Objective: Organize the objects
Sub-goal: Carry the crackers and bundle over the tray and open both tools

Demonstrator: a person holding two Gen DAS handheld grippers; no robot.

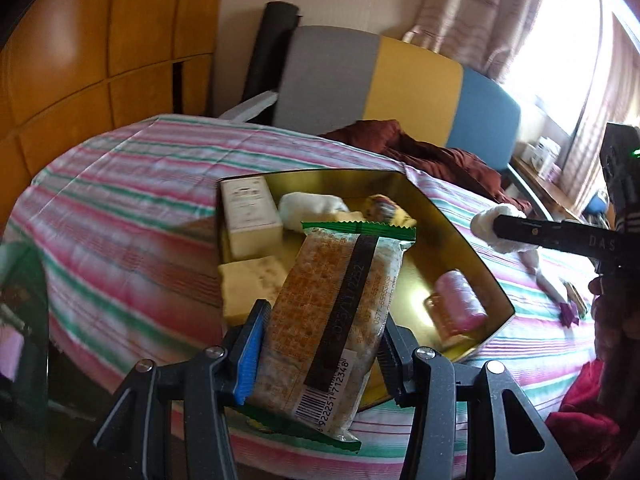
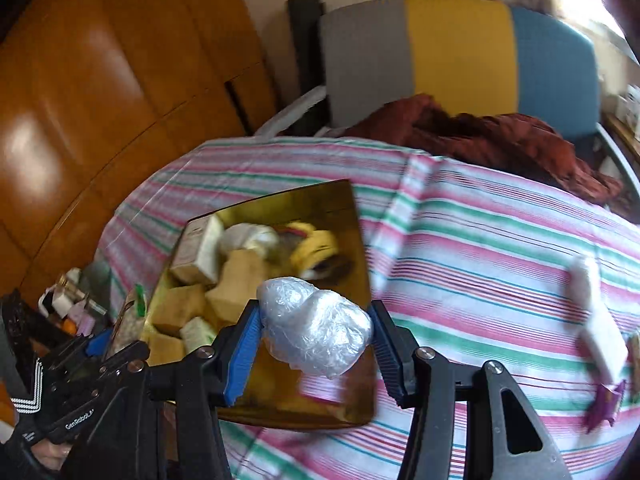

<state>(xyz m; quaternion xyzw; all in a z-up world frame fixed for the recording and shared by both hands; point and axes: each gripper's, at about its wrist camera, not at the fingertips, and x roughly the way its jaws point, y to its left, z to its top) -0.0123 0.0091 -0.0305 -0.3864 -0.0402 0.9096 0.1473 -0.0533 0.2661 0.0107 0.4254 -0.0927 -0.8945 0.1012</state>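
Both our grippers carry loads: our left gripper [image 1: 320,344] clamps a cracker packet [image 1: 324,320] above the gold tin [image 1: 460,232], while our right gripper [image 2: 316,344] squeezes a crumpled plastic bundle [image 2: 316,330] over the tin's near edge.

A tin [image 1: 460,232] sits on the table [image 1: 120,208] in front of me. My left gripper [image 1: 320,336] holds a cracker packet [image 1: 332,320] over the tin's near edge. My right gripper [image 2: 316,344] holds a plastic bundle [image 2: 316,332] above the tin's near right corner. Inside the tin, a box [image 1: 250,216] stands at the far left, a block [image 1: 252,284] lies in front of it, and a roll [image 1: 460,300] rests at the right. A chair [image 1: 400,84] stands behind the table, with a cloth [image 1: 432,156] heaped on it.
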